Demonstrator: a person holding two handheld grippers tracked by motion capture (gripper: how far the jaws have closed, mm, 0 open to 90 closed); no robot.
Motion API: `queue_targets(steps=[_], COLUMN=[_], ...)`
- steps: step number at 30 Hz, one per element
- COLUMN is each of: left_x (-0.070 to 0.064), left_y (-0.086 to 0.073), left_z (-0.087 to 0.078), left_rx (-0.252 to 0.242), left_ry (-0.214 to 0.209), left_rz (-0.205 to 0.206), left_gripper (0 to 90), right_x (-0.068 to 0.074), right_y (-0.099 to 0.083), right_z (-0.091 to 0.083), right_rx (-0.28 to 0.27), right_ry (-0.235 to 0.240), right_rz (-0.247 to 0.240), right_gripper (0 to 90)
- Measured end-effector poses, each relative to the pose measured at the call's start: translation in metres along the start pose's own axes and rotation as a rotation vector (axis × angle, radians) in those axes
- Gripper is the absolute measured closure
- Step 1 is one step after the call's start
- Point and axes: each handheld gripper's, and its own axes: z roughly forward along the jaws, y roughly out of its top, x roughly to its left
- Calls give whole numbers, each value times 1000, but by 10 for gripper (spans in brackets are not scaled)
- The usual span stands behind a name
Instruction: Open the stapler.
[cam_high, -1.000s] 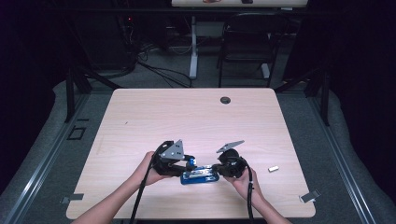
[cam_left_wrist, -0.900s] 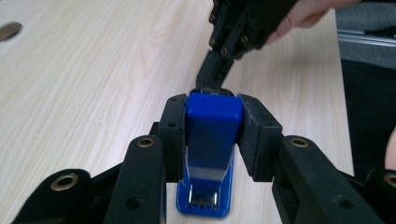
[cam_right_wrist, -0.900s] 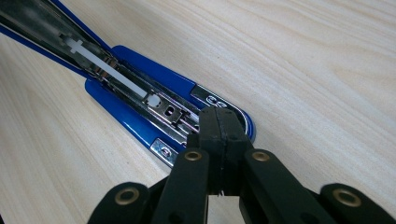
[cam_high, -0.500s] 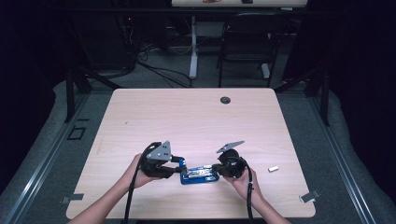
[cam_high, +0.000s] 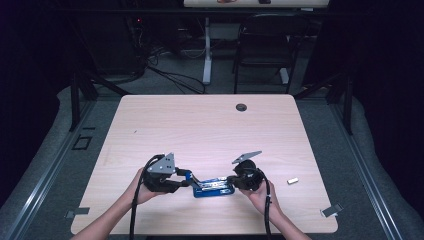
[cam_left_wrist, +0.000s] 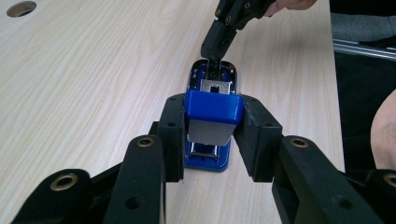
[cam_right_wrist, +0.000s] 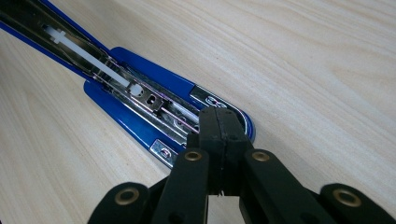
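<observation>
Your left gripper (cam_left_wrist: 212, 135) is clamped on the raised blue lid of the stapler (cam_left_wrist: 211, 86), a grip the high view leaves too small to read. Your right gripper (cam_right_wrist: 219, 128) has its jaws pressed together, tips down in the open metal channel at the front end. From above, the stapler sits near the table (cam_high: 210, 125) front edge, with bare wood beyond it.

table (cam_high: 200, 125): light wood | on it: blue stapler (cam_high: 214, 187), small white piece (cam_high: 293, 181)
</observation>
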Motion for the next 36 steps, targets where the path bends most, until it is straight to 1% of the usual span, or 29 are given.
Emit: queue_targets(steps=[1,3,5,6,8,9,10,11,13,14,16,17,19,22,25,26,29,32,33,36], left_x=[0,-1,-1,0,0,1,0,0,-1,-1,-1,0,0,0,1,1,2,3,3,3], left_y=[0,2,2,2,2,2,2,4,5,5,5,5,5,5,5,5,4,5,5,7], left_z=[0,1,1,1,0,0,1,1,2,2,2,2,2,3,2,2,2,2,2,3], left_rx=[-4,-5,-5,-5,-11,-8,-14,-3,-12,-9,-9,-11,-13,-13,-12,-11,-9,-7,-8,-2], left_ry=[1,4,4,2,0,1,1,3,5,5,3,2,-1,-1,-3,-1,-4,-5,-1,5], left_rz=[-4,6,6,4,-2,4,0,7,8,10,13,9,8,12,11,9,12,7,-2,-4], left_gripper=[656,656,656,656,655,655,655,655,657,658,658,657,658,657,657,657,656,654,653,649], right_x=[0,1,0,0,1,3,6,8,13,16,26,30,39,51,58,59,58,58,58,56], right_y=[0,0,1,2,4,6,9,11,14,17,23,27,34,40,43,43,44,44,45,44], right_z=[0,0,-1,-1,-4,-7,-8,-6,0,2,-2,-5,-8,-5,0,1,2,3,4,5], right_rx=[1,-5,12,10,4,-8,14,16,19,21,-14,-41,-88,-136,-157,-155,-157,-152,-151,-152], right_ry=[-1,-6,-2,-3,5,7,-20,-27,-19,-27,4,33,123,240,269,260,269,261,262,264], right_rz=[1,4,-5,3,2,3,-26,-47,-48,-73,-92,-104,-113,-124,-128,-132,-130,-135,-136,-131], right_gripper=[900,900,900,900,900,900,896,894,888,889,891,893,897,900,900,900,900,900,900,900])
